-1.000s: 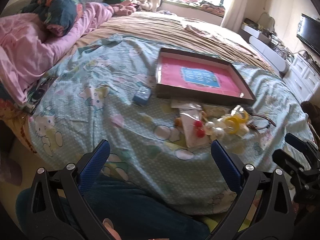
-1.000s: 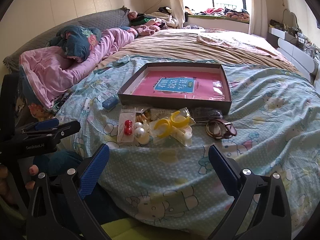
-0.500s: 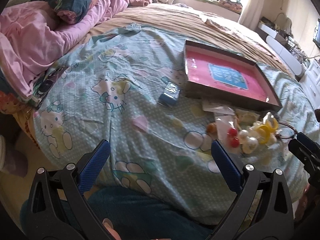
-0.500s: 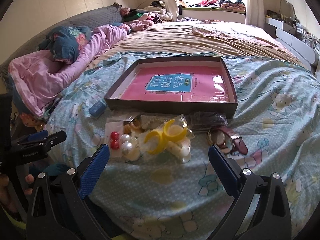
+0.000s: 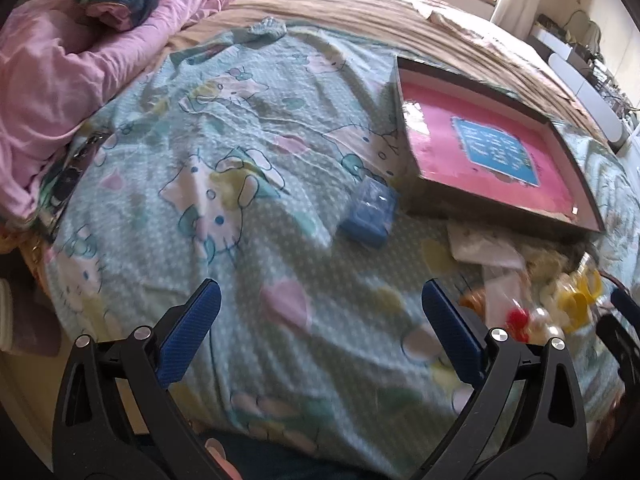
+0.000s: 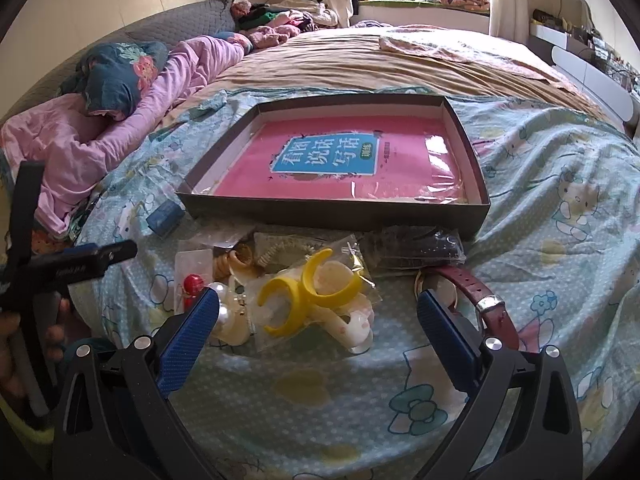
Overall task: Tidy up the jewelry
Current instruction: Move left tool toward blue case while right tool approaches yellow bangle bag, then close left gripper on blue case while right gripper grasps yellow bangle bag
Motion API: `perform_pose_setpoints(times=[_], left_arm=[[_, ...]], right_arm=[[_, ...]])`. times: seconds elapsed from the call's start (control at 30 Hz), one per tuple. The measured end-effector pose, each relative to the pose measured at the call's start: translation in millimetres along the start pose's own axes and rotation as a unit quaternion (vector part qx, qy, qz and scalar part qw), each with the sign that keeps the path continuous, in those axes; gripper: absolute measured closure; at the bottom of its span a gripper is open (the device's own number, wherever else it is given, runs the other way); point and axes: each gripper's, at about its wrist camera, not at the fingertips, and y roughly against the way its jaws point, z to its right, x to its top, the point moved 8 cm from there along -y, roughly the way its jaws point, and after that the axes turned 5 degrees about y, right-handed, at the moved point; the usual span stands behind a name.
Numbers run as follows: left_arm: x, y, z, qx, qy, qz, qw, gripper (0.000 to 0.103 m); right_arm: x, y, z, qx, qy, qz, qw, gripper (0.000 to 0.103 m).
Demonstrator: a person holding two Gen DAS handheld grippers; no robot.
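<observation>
A pile of jewelry lies on the bed in front of a shallow dark box (image 6: 476, 210) with a pink book inside. The pile holds yellow bangles (image 6: 312, 292) in clear bags, red beads (image 6: 192, 282), pearl earrings (image 6: 222, 312), a dark bagged item (image 6: 416, 246) and a maroon-strap watch (image 6: 480, 296). A small blue box (image 5: 370, 208) lies to the left of the pile. My right gripper (image 6: 318, 330) is open, low over the bangles. My left gripper (image 5: 318, 322) is open and empty over bare sheet, short of the blue box. The pile also shows in the left wrist view (image 5: 560, 304).
The bed has a Hello Kitty sheet (image 6: 560, 200). A pink quilt and dark pillow (image 6: 116, 76) lie along the left. The left gripper's side (image 6: 72, 268) shows at the left of the right wrist view. White furniture (image 6: 592, 60) stands at the far right.
Both grippers have moved forward and lower toward the bed. The left view has swung left toward the blue box. The right gripper now sits close over the bangles. Both stay open.
</observation>
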Motion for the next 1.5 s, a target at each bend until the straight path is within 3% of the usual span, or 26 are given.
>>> perform_pose_setpoints(times=[0.37, 0.5, 0.6, 0.67, 0.8, 0.87, 0.9, 1.23, 1.5], left_arm=[[32.1, -33.8, 13.7, -0.001, -0.026, -0.003, 0.9997, 0.009], [32.6, -40.1, 19.3, -0.011, -0.04, -0.002, 0.9991, 0.016], [32.9, -43.3, 21.1, -0.014, -0.049, 0.002, 0.9987, 0.025], [34.4, -45.1, 21.8, -0.012, -0.054, 0.006, 0.9985, 0.037], [35.6, -44.0, 29.2, -0.024, -0.069, 0.013, 0.9972, 0.058], [34.6, -41.3, 34.5, -0.031, -0.081, 0.018, 0.9961, 0.074], [34.4, -39.7, 37.3, -0.032, -0.088, 0.021, 0.9954, 0.076], [34.5, -12.8, 44.1, -0.069, -0.088, 0.048, 0.9926, 0.077], [43.8, 2.9, 44.4, -0.07, -0.082, 0.058, 0.9925, 0.077]], right_arm=[[0.1, -19.5, 4.5, -0.006, 0.001, -0.014, 1.0, 0.006], [-1.5, -30.2, -0.4, -0.003, 0.013, -0.024, 1.0, 0.023], [-0.4, -33.9, -3.9, 0.002, 0.017, -0.022, 1.0, 0.039], [2.1, -32.5, -6.3, -0.001, 0.024, -0.014, 1.0, 0.048], [7.4, -25.7, -6.1, 0.002, 0.033, 0.001, 0.999, 0.057], [9.6, -22.3, -3.1, 0.004, 0.028, 0.005, 1.0, 0.059], [10.4, -19.7, -0.9, 0.005, 0.026, 0.008, 1.0, 0.061], [17.5, 5.0, 11.6, 0.015, 0.003, 0.033, 0.999, 0.064], [38.6, 26.5, 23.8, 0.016, -0.006, 0.067, 0.998, 0.065]])
